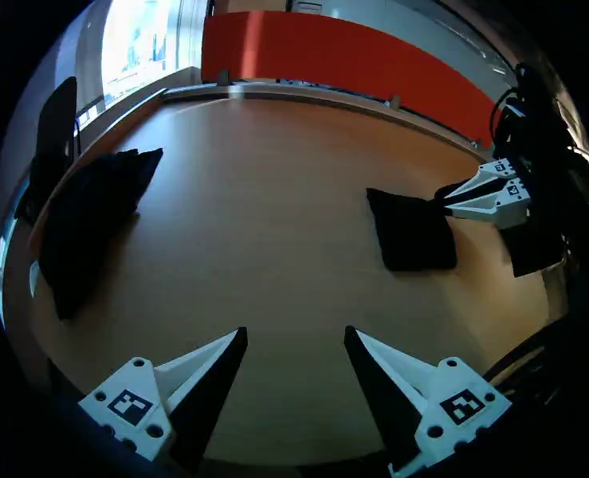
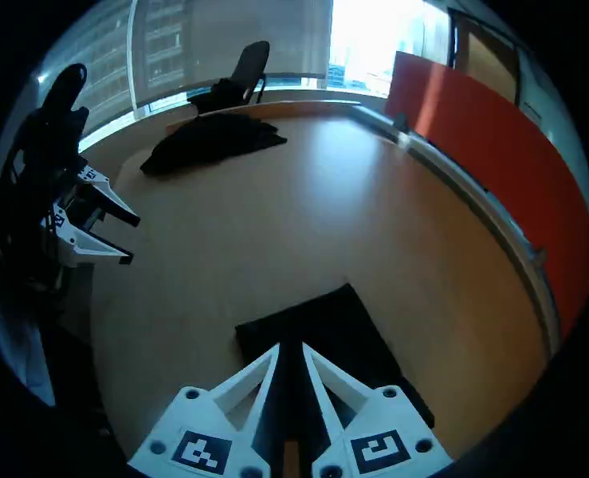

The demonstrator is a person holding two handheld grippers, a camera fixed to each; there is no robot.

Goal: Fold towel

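Wooden table (image 1: 278,175), folded dark towel (image 1: 412,229), dark cloth heap (image 1: 87,215) (near the edge)

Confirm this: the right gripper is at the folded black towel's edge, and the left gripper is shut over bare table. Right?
Not quite. The left gripper is open, not shut: the left gripper view shows its fingers spread wide over bare table. The right gripper is indeed at the folded black towel's edge.

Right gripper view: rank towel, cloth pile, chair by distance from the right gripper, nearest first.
1. Towel: folded, at the right gripper's fingertips.
2. Cloth pile: far end of the table, upper left.
3. Chair: beyond the table, behind the pile.
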